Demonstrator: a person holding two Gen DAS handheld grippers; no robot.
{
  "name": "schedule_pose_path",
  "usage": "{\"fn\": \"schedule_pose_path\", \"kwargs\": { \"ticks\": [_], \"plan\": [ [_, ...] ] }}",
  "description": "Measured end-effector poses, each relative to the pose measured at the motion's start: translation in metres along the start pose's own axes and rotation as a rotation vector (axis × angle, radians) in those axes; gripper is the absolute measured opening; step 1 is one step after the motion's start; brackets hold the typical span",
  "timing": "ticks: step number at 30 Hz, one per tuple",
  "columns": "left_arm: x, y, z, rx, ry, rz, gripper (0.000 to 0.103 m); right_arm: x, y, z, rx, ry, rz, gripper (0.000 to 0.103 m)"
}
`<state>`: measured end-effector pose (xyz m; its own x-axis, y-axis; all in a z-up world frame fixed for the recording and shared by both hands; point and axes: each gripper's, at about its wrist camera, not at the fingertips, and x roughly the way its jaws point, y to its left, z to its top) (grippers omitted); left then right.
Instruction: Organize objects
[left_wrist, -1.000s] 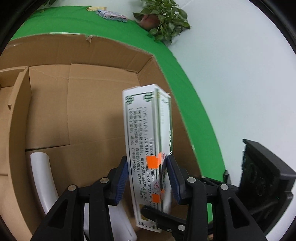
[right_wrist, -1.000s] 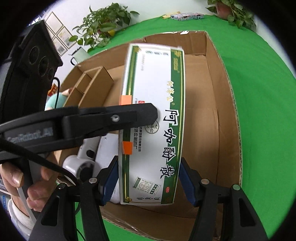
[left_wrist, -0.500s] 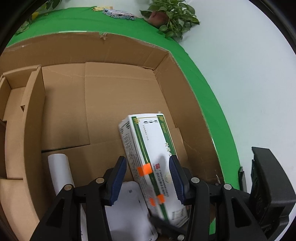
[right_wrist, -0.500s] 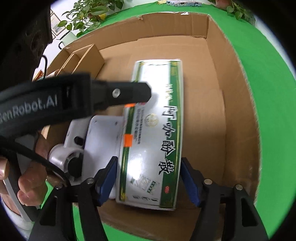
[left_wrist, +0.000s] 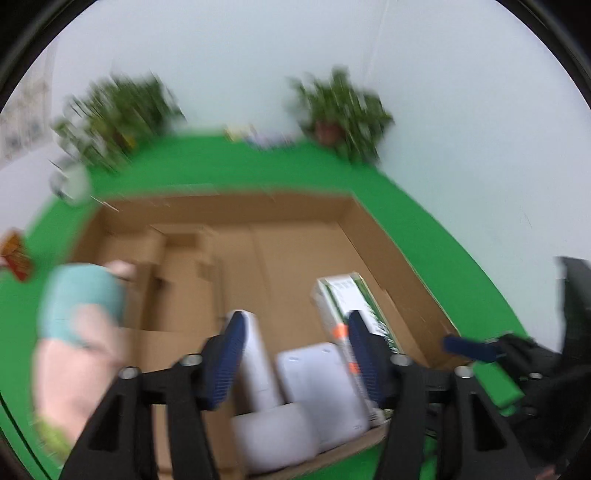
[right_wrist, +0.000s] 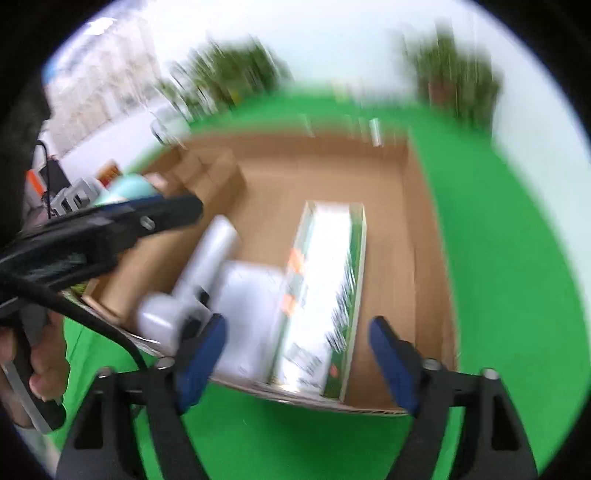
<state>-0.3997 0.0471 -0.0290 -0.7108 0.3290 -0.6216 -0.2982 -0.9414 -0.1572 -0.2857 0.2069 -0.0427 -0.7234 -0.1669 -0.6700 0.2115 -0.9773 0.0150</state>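
Left view, left claw (left_wrist: 293, 356): jaws opening, nothing clamped.
Left view, carton (left_wrist: 354, 310): lies in the box (left_wrist: 399, 258), 2 o'clock of the white device (left_wrist: 317, 384).
Right view, right claw (right_wrist: 297, 363): jaws opening, empty.
Right view, carton (right_wrist: 325, 291): flat against the box's (right_wrist: 424, 258) 3 o'clock wall.
Handling: likely light, stiff card; grip across long sides.

A green-covered surface (right_wrist: 498, 258) carries an open cardboard box (right_wrist: 424, 236) near its front. Two potted plants (left_wrist: 343, 107) stand along its far edge, small packets (left_wrist: 258, 136) between them.
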Motion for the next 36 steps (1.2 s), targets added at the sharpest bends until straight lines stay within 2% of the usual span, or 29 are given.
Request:
{"fn": "schedule_pose_path", "kwargs": {
  "ticks": [1, 2, 3, 4, 7, 10, 12, 17, 22, 26, 36],
  "plan": [
    [-0.017, 0.004, -0.008, -0.003, -0.057, 0.043, 0.087, -0.005, 0.010, -0.002, -0.020, -0.066, -0.013, 0.087],
    [-0.031, 0.008, -0.015, -0.007, -0.108, 0.079, 0.101, -0.008, 0.017, -0.007, -0.020, -0.102, -0.021, 0.089],
    [-0.045, 0.014, -0.028, -0.015, -0.179, 0.134, 0.102, -0.009, 0.022, -0.013, 0.006, -0.120, -0.028, 0.090],
    [-0.061, 0.020, -0.038, -0.022, -0.208, 0.171, 0.103, -0.005, 0.023, -0.016, 0.048, -0.116, -0.023, 0.090],
    [-0.079, 0.043, -0.068, -0.059, -0.207, 0.242, 0.102, 0.012, 0.031, -0.021, 0.117, -0.115, -0.015, 0.091],
    [-0.073, 0.051, -0.092, -0.045, -0.189, 0.318, 0.102, 0.009, 0.041, -0.029, 0.057, -0.174, -0.126, 0.091],
    [-0.068, 0.054, -0.105, -0.017, -0.177, 0.344, 0.102, 0.008, 0.041, -0.034, 0.042, -0.187, -0.160, 0.091],
    [-0.040, 0.052, -0.119, -0.011, -0.154, 0.367, 0.102, 0.016, 0.032, -0.040, 0.099, -0.152, -0.170, 0.091],
    [-0.029, 0.046, -0.116, 0.000, -0.144, 0.335, 0.103, 0.018, 0.031, -0.045, 0.081, -0.163, -0.215, 0.093],
    [-0.026, 0.046, -0.113, 0.001, -0.137, 0.332, 0.103, 0.017, 0.033, -0.052, 0.071, -0.208, -0.220, 0.097],
    [-0.023, 0.046, -0.111, 0.004, -0.133, 0.331, 0.103, 0.016, 0.034, -0.051, 0.069, -0.206, -0.207, 0.102]
  ]
}}
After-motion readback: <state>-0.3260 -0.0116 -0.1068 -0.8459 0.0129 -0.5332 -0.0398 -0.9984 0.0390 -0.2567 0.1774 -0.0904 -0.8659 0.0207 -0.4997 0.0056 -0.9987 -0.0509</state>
